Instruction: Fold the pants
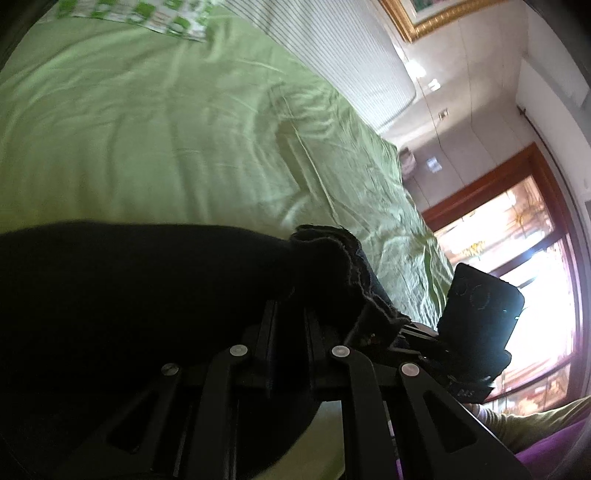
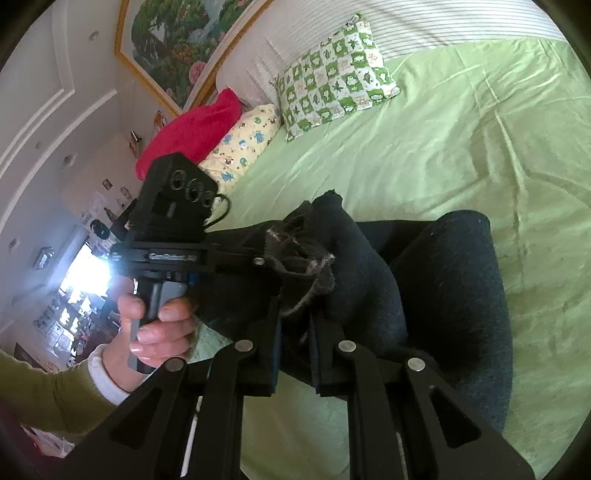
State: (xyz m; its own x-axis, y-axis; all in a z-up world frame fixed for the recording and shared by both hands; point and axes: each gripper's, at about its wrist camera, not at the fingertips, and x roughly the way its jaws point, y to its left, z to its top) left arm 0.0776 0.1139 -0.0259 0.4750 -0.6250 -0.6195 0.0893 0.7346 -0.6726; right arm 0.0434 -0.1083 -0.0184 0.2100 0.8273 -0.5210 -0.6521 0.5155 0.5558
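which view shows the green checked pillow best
The right wrist view: the green checked pillow lies whole there against the striped headboard, beside a yellow pillow. The left wrist view catches only its lower edge at the top of the frame.

The pants (image 2: 436,280) lay on the bed (image 2: 461,147). Far behind the pants, three pillows (image 2: 332,88) sat by the headboard (image 2: 424,26).

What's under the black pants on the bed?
Under the black pants lies the light green bedsheet, showing all around them. The sheet directly beneath is covered, so anything hidden there cannot be seen. Both tongs, left and right, pinch the frayed hems.
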